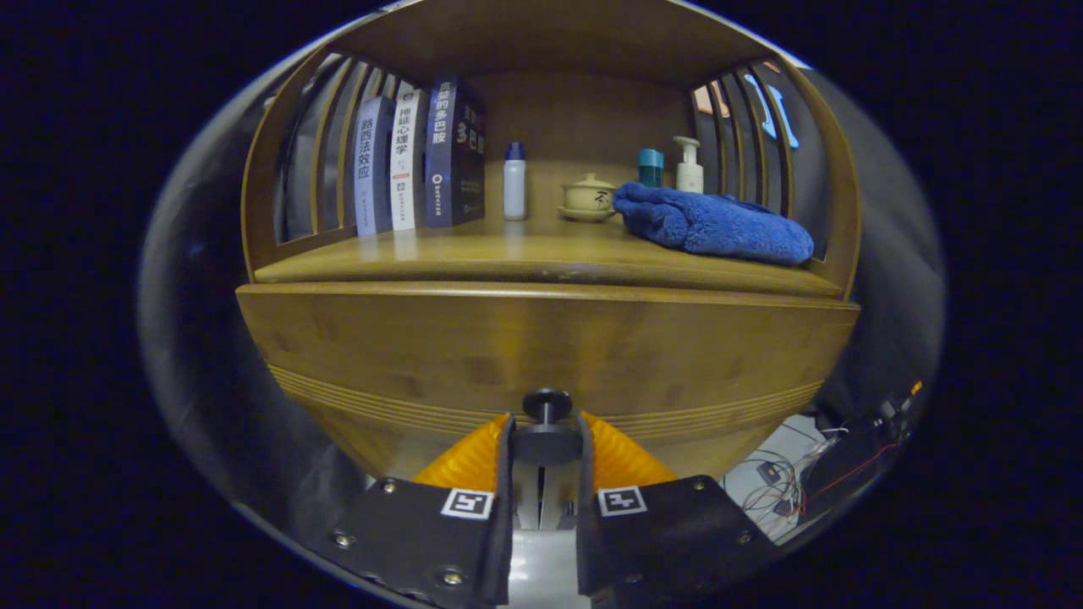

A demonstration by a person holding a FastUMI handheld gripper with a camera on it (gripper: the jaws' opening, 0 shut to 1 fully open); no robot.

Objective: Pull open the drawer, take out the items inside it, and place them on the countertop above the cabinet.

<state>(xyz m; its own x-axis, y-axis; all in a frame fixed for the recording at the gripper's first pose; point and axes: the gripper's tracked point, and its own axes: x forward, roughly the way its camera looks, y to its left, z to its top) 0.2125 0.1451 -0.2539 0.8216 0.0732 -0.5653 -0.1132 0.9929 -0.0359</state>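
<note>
Gripping the knob [546,406] is where you are now: in the gripper view your tongs [546,444] sit closed around the dark round knob on the drawer [541,347] front, one finger to each side of its wider base, and both seem to press on it, though the contact faces are hidden by the knob itself. The drawer looks shut, its front flush under the worktop [474,254], so I judge that the first step, pulling it open, is the one in hand and nothing has come out yet; the items inside are hidden behind the front. Above, the worktop already carries a row of books [419,156] at its left, a small bottle [514,180] beside them, a lidded cup [588,198] near the middle, a blue towel [715,224] lying across the right side, and a teal container [651,167] with a pump bottle [689,167] behind the towel. For the next move you will want a straight pull back toward yourself, level with the drawer's travel, keeping the squeeze firm so the knob does not slip out between the fingers. Avoid twisting or lifting, which could bind the drawer. When you come to set things down, the bare stretch of worktop in front of the bottle and cup looks like the free space.
</note>
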